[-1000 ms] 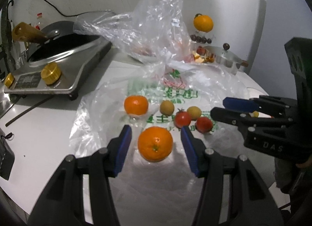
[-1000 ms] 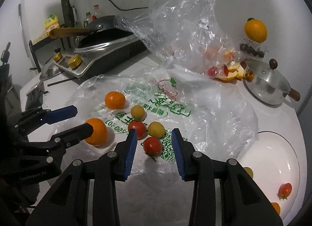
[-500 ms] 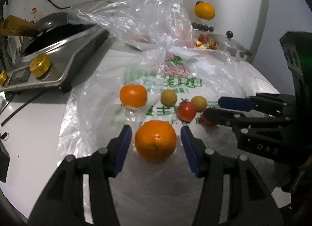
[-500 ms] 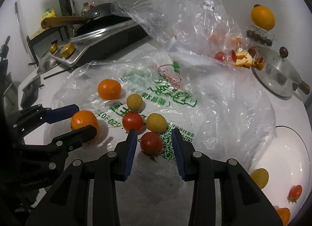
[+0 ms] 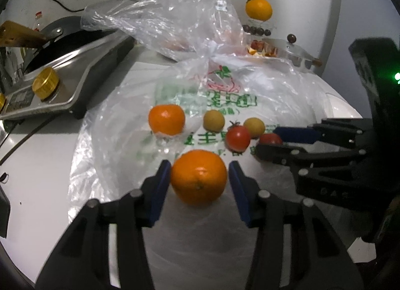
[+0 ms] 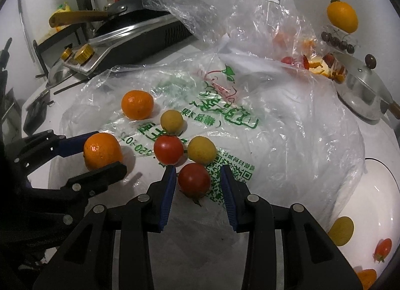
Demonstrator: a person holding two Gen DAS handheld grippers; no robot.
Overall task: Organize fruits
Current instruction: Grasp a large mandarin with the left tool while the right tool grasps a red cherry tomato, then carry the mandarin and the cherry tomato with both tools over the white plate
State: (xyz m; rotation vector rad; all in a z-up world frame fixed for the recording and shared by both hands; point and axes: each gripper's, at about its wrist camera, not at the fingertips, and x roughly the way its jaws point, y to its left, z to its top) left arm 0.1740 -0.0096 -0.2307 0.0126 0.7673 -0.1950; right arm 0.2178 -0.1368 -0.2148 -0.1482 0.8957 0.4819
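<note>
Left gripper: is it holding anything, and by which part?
The left gripper's jaws have just been closing on the near orange, pads against its two sides.

Dim indoor light, soft blur, glare on plastic bag [image 6: 250, 85], fisheye-warped dark edges

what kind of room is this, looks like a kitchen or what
Most likely a home kitchen counter. A black frying pan sits on a countertop cooker with gold knobs, a lidded steel pot stands by the wall, and loose fruit lies on a plastic bag spread over the white top.
</note>
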